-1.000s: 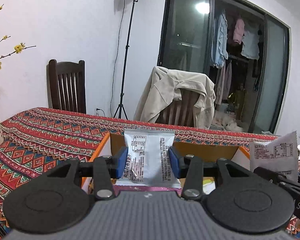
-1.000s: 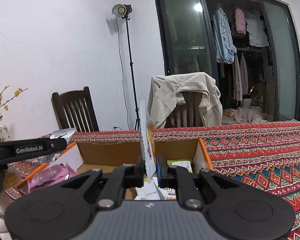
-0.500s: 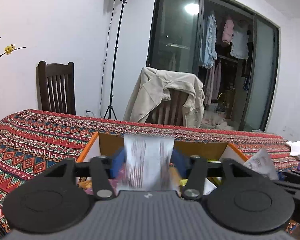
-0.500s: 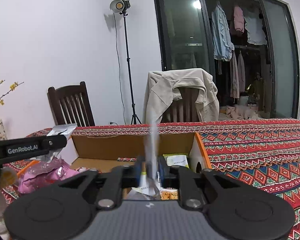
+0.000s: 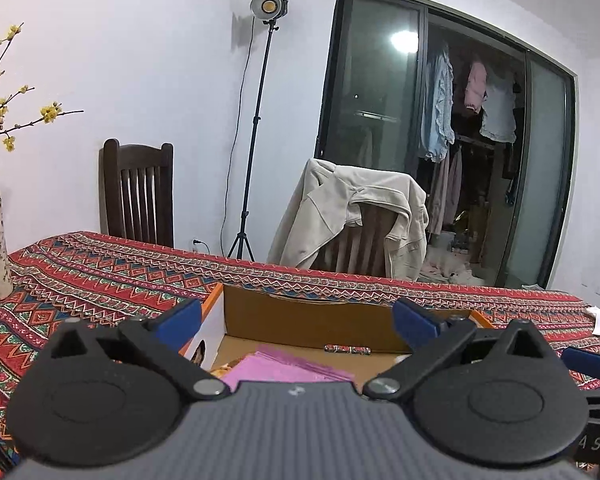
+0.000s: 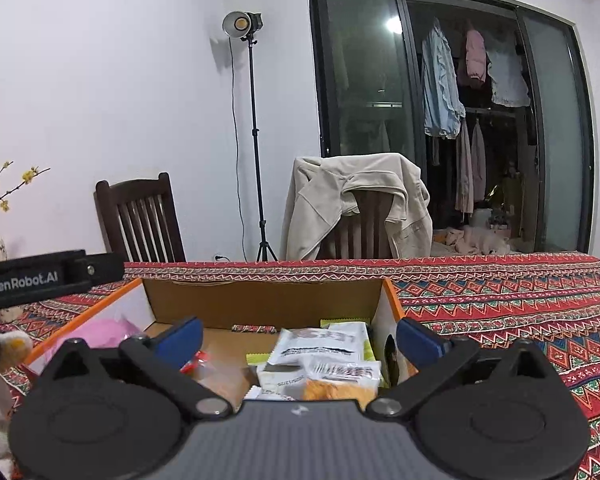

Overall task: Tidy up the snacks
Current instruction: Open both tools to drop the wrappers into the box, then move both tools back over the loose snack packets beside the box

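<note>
Packets (image 6: 324,364) lie loose inside the cardboard box (image 6: 260,300); your left gripper (image 5: 296,322) and right gripper (image 6: 298,336) are opening wide above it, empty, so dipping could snag its wall

Dim even indoor light, studio lamp (image 5: 269,7) on, ceiling-light glare in glass, fisheye-bent edges, snack pkts blurred.

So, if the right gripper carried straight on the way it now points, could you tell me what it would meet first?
Probably the white printed snack packet lying in the open cardboard box, just ahead of and below the right gripper, whose fingers are opening with nothing between them; depth is uncertain.
</note>
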A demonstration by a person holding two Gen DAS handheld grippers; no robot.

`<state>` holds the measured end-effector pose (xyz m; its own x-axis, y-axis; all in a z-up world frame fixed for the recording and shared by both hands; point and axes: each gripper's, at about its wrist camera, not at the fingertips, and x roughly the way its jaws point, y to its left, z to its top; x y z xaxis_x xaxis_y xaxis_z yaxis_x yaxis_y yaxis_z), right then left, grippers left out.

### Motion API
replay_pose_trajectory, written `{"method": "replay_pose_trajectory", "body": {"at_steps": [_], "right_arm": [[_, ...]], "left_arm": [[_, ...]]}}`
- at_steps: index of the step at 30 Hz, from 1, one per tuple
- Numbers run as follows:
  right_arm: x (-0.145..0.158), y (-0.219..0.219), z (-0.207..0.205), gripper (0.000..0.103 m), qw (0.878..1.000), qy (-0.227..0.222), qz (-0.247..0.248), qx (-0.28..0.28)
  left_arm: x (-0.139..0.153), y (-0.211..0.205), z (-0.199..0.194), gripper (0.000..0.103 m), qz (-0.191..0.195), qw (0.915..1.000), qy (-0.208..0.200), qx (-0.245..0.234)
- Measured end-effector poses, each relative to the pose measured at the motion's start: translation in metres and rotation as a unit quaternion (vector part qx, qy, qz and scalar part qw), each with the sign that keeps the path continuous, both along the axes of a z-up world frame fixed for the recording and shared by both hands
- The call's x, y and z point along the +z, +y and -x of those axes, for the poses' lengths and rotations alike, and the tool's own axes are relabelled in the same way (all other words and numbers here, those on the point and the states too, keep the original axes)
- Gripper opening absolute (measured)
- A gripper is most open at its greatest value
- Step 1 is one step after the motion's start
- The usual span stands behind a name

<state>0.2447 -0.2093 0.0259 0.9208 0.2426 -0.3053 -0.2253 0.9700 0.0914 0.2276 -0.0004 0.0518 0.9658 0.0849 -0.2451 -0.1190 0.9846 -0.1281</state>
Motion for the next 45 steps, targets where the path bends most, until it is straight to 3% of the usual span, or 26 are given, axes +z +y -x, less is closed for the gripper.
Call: {"method": "replay_pose_trajectory", "body": {"at_steps": [8, 21, 34, 45], "right_arm": [[0.006, -0.001, 0.006, 0.103, 1.0, -0.01, 0.0, -0.008], [0.049, -0.019, 0.06, 0.103, 1.0, -0.012, -0.001, -0.001], [0.011, -0.024, 0.109, 0.103, 0.998, 0.051, 0.012, 0.03], [-0.024, -0.023, 0.125, 0.103, 0.994, 0.099, 0.021, 0.035]], "left_arm": [[0.013, -0.001, 0.01, 0.103, -0.001, 1.0, -0.004, 0.002], [0.049, 0.006, 0.061, 0.103, -0.006, 0.9998, -0.003, -0.019], [0.004, 0.026, 0.111, 0.103, -0.014, 0.998, 0.051, -0.034], [-0.038, 0.051, 0.137, 0.103, -0.008, 0.9948, 0.1, -0.019]]}}
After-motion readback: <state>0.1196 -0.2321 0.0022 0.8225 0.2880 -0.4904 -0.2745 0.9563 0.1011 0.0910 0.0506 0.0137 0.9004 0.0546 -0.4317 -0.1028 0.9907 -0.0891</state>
